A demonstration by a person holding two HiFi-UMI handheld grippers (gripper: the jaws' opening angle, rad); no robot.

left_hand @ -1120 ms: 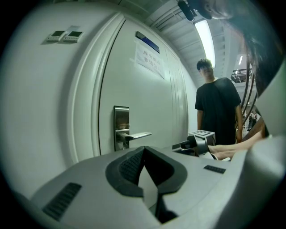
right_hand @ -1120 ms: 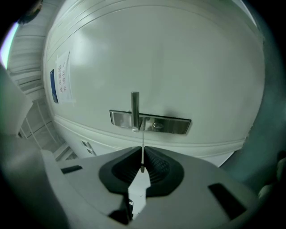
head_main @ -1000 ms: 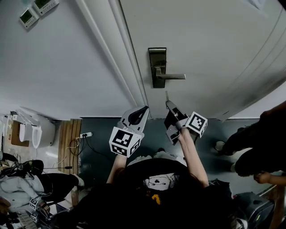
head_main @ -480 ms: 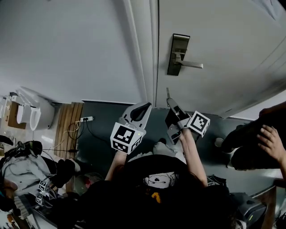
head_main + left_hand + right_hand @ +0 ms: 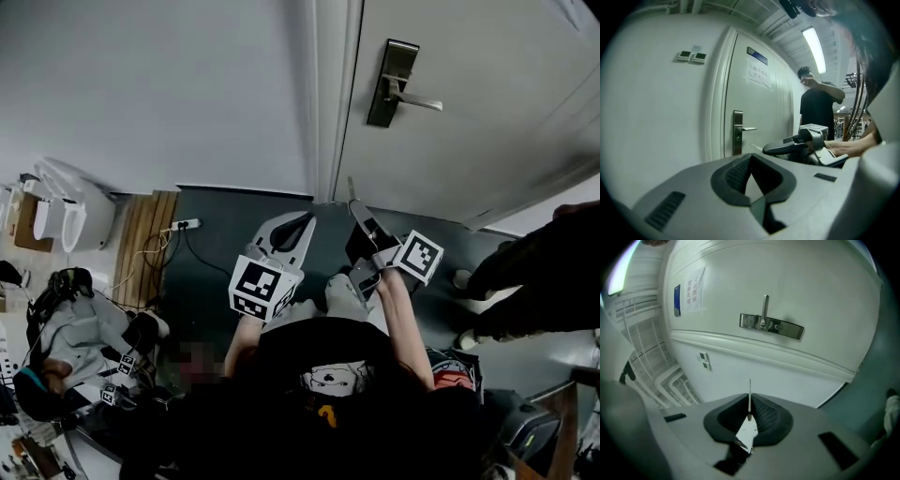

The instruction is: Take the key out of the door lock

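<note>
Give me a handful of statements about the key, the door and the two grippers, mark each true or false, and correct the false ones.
1. The right gripper grips the key. True.
2. The key sits in the door lock. False: it is out of the lock and pinched in the right gripper, away from the door, with its blade pointing forward.
3. The door has a round knob. False: it has a lever handle on a long metal plate.
4. The left gripper holds nothing. True: its jaws are together with nothing between them.
5. Another person stands near the door. True, as the left gripper view shows.
</note>
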